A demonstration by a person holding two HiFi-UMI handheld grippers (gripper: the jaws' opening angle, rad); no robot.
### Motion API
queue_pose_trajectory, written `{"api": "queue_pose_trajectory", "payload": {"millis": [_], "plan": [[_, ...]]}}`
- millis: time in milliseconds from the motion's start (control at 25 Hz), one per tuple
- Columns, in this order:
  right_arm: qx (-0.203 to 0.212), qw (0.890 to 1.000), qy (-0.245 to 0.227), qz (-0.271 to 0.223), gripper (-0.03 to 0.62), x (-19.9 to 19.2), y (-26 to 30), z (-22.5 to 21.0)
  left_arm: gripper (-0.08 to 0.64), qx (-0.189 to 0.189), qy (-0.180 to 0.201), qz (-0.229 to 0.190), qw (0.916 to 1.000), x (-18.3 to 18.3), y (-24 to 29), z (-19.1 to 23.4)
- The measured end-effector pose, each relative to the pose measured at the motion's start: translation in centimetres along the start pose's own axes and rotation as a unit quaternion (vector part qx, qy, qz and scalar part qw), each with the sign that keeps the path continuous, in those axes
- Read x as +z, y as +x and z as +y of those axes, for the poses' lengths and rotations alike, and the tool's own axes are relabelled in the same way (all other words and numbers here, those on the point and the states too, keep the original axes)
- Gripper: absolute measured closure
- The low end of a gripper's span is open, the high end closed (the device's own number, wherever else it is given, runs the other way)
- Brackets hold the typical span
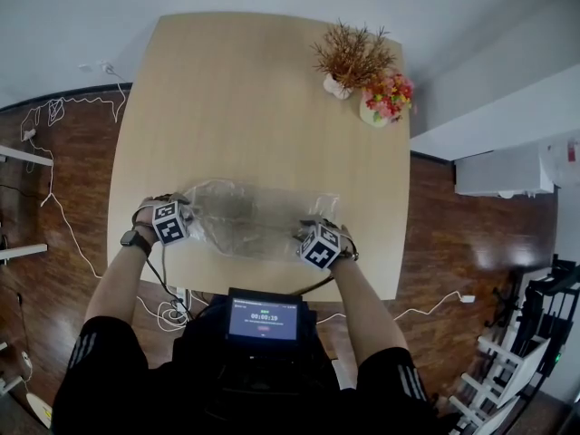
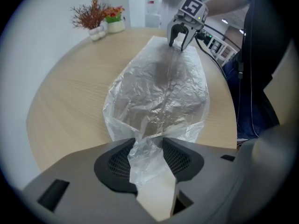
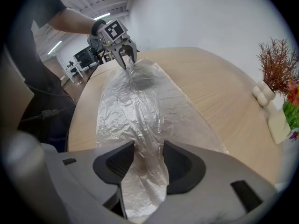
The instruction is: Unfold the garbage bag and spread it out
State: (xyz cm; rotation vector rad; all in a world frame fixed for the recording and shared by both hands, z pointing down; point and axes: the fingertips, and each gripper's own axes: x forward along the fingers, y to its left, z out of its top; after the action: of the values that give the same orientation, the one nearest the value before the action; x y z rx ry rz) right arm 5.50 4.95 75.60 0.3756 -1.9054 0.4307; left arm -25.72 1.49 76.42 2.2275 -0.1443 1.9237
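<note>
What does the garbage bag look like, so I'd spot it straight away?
Look at the light wooden table. On its near side lies the garbage bag: a crinkled, see-through plastic sheet, unlike the colourful flowers at the far corner.

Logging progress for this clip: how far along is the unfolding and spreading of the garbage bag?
Done: the clear garbage bag lies unfolded lengthwise on the table, though wrinkled. In hand: the left gripper and right gripper sit at its opposite ends, jaws apart, with film loose between them. Left: both ends look bunched and probably need flattening.
</note>
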Motion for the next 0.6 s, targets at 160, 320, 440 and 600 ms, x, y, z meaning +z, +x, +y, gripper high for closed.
{"api": "queue_pose_trajectory", "payload": {"millis": [160,320,440,600], "plan": [[-0.001,1.0,0.003,-0.001,0.364,0.1,-0.1,-0.3,0.36,-0.005,-0.005,-0.004,1.0,0.1,-0.1,0.0],[-0.011,1.0,0.009,-0.001,0.362,0.0,-0.2,-1.8,0.341,-0.011,-0.002,-0.007,0.9999,0.8,-0.1,0.5],[-0.012,1.0,0.018,0.002,0.354,0.0,-0.4,-3.2,0.32,-0.016,0.002,-0.006,0.9998,1.8,-0.1,1.3],[-0.008,1.0,0.025,0.006,0.344,-0.7,-0.9,-4.7,0.297,-0.024,0.014,-0.002,0.9996,3.7,0.3,2.5]]}}
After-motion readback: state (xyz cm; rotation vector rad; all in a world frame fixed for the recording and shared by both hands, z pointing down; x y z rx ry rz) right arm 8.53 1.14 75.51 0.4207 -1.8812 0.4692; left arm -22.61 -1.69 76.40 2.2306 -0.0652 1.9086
